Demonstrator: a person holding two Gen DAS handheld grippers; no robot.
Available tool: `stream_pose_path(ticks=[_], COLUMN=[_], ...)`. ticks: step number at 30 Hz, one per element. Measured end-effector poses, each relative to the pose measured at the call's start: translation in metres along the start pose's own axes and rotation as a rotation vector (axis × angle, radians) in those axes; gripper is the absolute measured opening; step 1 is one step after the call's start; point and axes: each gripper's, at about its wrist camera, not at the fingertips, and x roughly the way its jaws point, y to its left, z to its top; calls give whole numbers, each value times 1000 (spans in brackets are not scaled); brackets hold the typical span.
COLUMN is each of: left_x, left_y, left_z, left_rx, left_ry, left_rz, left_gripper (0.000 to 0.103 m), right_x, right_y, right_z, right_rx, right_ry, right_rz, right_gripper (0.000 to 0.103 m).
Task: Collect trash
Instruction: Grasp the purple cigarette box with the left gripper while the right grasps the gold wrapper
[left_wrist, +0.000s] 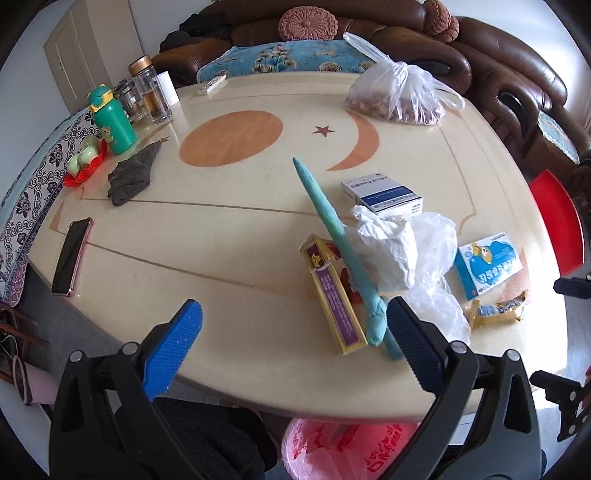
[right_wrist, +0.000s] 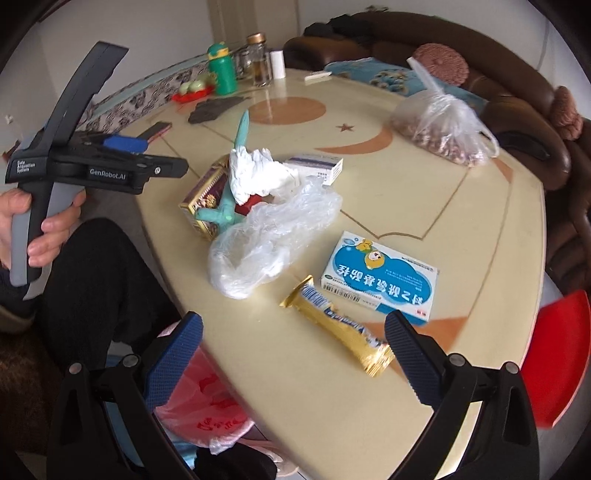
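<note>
Right wrist view: the right gripper (right_wrist: 293, 332) is held with jaws wide just before the gold wrapper (right_wrist: 338, 325) on the surface (right_wrist: 424, 192). The left gripper (left_wrist: 293, 330) is spread empty. The wrapper should be pinched mid-length, then dropped into the pink bag (right_wrist: 207, 402).

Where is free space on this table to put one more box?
Bare patches: between the phone and the yellow box, and around the orange oval. Crowded: the near right, with tissue, clear bag and blue box.
</note>
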Motion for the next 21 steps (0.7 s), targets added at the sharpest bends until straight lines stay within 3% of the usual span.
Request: stream_pose_path(ticks=[4,7,11,17,21], left_x=[4,10,20,37,48], left_y=[-7,-4,-5,-2,1], left_z=[8,8,13,19,23], left_rx=[23,36,28,-12,-40], left_ry=[6,38,80,143,180], left_rz=[9,-29,-36,-72,-86], left_gripper=[98,98,97,92,88], right_x=[13,23,34,41,45], right_y=[-6,-10,-17,-23,-29], right_z=[4,4,5,9,8], right_rx=[-42,-50,-61,-91,-102], right_ry=[51,75,114,142,152], right_rz=[3,21,39,41,33], right_gripper=[97,96,89,88,79])
